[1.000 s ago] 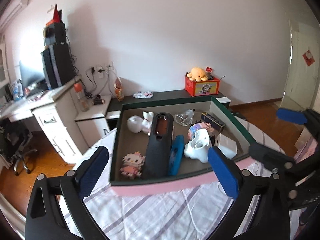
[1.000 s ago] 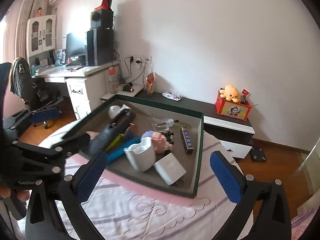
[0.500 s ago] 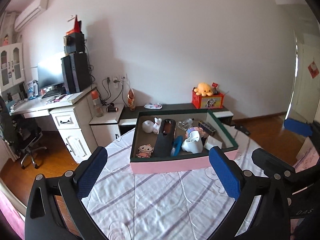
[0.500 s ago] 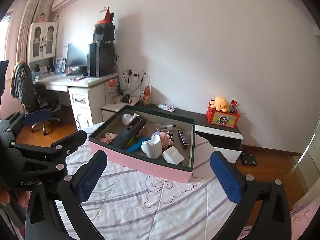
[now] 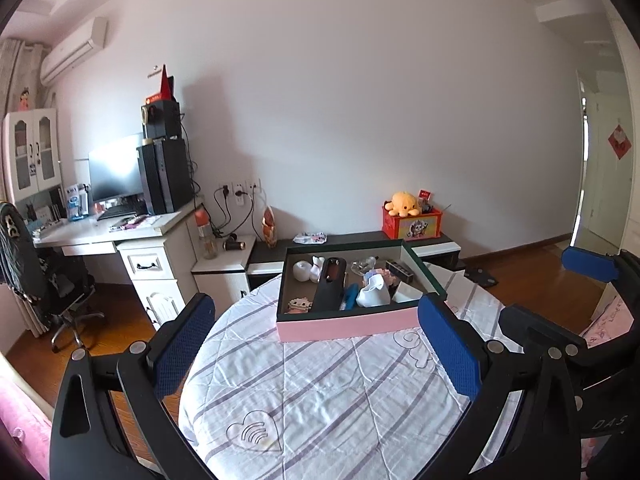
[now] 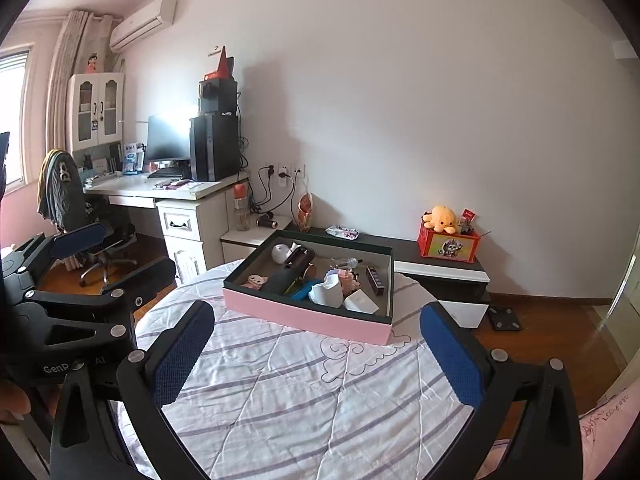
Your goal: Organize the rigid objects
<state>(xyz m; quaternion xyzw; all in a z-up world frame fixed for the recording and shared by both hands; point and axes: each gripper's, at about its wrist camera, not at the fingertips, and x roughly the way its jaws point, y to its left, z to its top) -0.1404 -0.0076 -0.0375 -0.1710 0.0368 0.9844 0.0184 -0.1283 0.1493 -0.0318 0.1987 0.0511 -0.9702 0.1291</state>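
Observation:
A pink box point(image 5: 344, 325) with a dark green rim sits at the far side of a round table; it also shows in the right wrist view point(image 6: 304, 318). Inside lie several rigid objects: a long black case point(image 5: 329, 286), a white jug point(image 5: 373, 295), a blue item point(image 5: 350, 295), a white card box point(image 5: 406, 293), a small cat figure point(image 5: 299, 303) and a white round toy point(image 5: 303, 269). My left gripper point(image 5: 316, 346) is open and empty, well back from the box. My right gripper point(image 6: 316, 354) is open and empty, also back from the box.
The table wears a white quilt with purple stripes point(image 5: 320, 392). A white desk point(image 5: 120, 236) with monitor and tower stands at left, an office chair point(image 5: 44, 280) beside it. A low dark cabinet point(image 6: 436, 264) behind the table carries a red box with a yellow plush point(image 6: 446, 236).
Both grippers have pulled back and up from the box, which now looks much smaller and farther away. More of the quilt shows in front. Both stay open and empty.

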